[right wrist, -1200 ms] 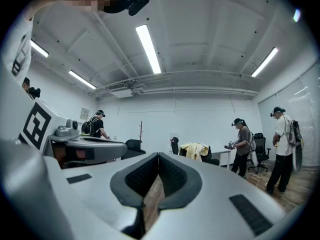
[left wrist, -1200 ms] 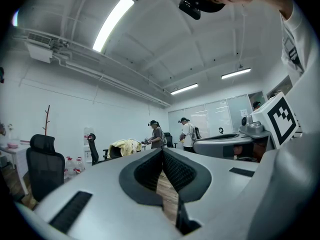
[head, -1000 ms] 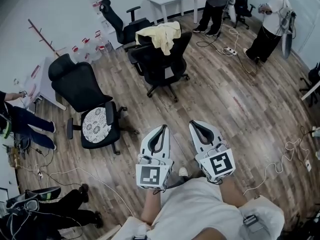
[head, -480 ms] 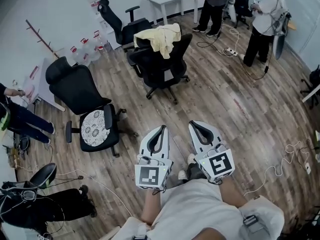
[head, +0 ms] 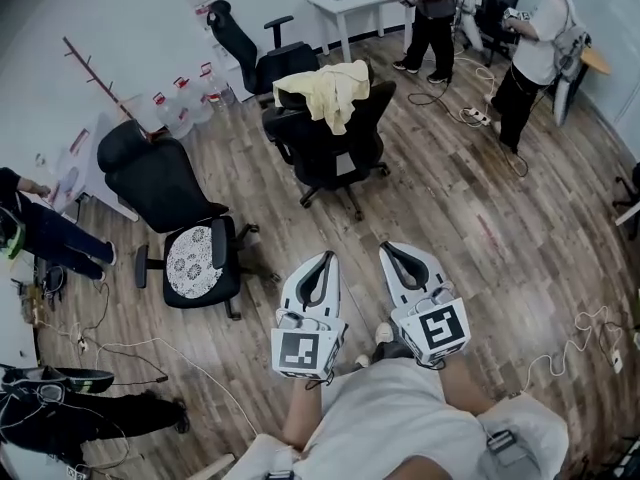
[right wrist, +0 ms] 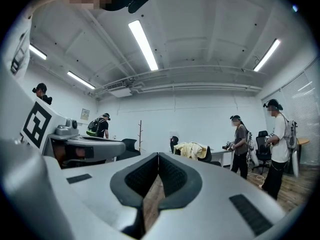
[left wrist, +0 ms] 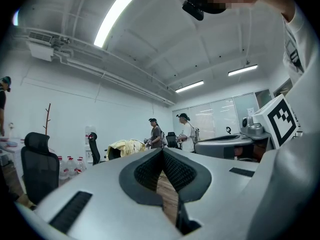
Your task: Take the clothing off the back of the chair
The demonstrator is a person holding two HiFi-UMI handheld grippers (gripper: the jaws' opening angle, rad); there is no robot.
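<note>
Wooden floor (head: 480, 218) lies between the person and the black chair (head: 335, 153), which stands well apart ahead. The yellow clothing (head: 325, 88) hangs draped over its backrest. The left gripper (head: 321, 258) and right gripper (head: 394, 248) are both clenched on nothing, pointing level. Arriving with jaws together would likely only shove the cloth, and the wheeled chair could roll or swivel away. Loose cables (head: 150, 348) could catch a foot.

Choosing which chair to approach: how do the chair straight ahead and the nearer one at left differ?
The chair ahead has yellow clothing draped over its back; the left chair has a bare back. The left chair carries a white patterned cushion; none shows on the chair ahead. Both are black office chairs.
</note>
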